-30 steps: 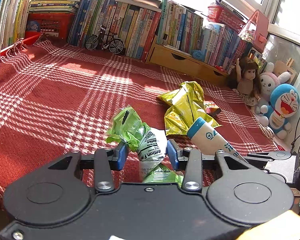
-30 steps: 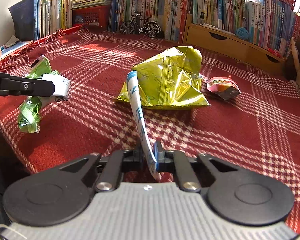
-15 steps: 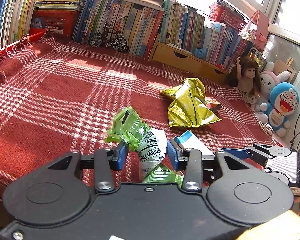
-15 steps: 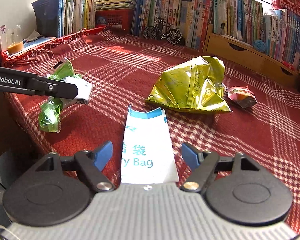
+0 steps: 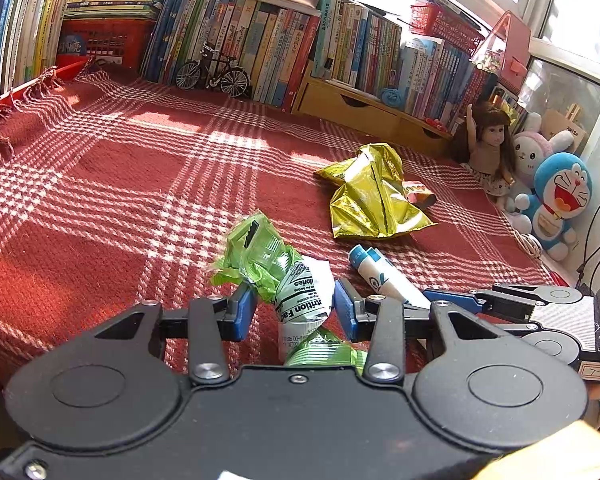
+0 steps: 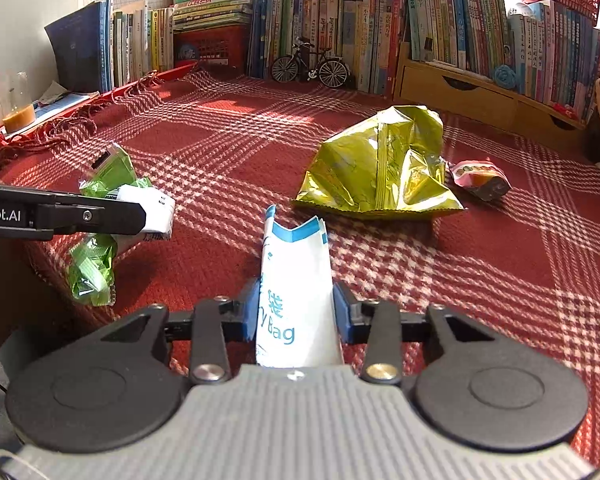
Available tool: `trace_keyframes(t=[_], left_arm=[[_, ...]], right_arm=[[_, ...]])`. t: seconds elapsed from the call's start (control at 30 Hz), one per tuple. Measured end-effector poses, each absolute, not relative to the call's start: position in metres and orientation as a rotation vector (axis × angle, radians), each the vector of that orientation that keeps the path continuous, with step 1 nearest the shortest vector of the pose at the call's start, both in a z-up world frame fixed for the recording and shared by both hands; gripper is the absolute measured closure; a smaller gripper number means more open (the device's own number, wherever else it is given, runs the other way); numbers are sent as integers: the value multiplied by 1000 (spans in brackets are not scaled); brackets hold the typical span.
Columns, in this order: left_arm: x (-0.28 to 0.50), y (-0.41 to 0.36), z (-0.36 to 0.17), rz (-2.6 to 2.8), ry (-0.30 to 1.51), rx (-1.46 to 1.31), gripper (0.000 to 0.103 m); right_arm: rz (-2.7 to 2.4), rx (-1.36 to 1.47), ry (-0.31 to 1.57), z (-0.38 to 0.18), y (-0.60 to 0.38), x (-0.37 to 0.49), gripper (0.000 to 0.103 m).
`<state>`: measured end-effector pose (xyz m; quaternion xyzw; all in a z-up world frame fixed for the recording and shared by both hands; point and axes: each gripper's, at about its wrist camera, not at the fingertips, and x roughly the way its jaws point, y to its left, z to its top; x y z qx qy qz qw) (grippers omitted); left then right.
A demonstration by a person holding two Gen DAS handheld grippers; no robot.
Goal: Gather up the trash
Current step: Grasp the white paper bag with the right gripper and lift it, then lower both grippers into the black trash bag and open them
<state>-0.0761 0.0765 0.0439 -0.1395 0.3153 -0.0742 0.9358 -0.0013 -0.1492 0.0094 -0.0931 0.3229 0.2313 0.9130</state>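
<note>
My left gripper (image 5: 294, 312) is shut on a crumpled green and white wrapper (image 5: 268, 256). In the right wrist view that wrapper (image 6: 108, 172) hangs from the left gripper (image 6: 132, 216) over the near left edge of the red plaid cloth (image 6: 500, 264). My right gripper (image 6: 296, 312) has its blue pads pressed on both sides of a white and blue paper bag (image 6: 296, 264), which is bowed into a trough. Beyond it lie a gold-green snack bag (image 6: 380, 164) and a small pink wrapper (image 6: 480, 178) flat on the cloth.
Rows of books (image 6: 340, 28) line the back, with a model bicycle (image 6: 310, 66) and wooden drawers (image 6: 460, 96) in front. A doll (image 5: 490, 140) and plush toys (image 5: 556, 200) stand at the right edge. A glass of drink (image 6: 18, 112) is far left.
The right gripper let go of the bag and opened wide, then closed in on the bag's sides, curling it. The left gripper kept hold of the green wrapper and drew back slightly.
</note>
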Motion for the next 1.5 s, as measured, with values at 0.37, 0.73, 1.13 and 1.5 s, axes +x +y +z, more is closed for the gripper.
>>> trace_keyframes(t=[0.37,0.73,1.13,1.5], left_arm=[[-98,75,48,-165,643,-281,63],[-144,77,40,-183,683,-288,63],[-188,68,11,-157,752,-248,64],[-179,60,-32,-111,948,-200,63]], right_arm=[[489,-129,671,13,-154,-32,68],[554,-77,700,11,-159,-85,69],[577,-40,803,-14,-160,-124,69],[538,-26,988,-57,-158,-125,68]])
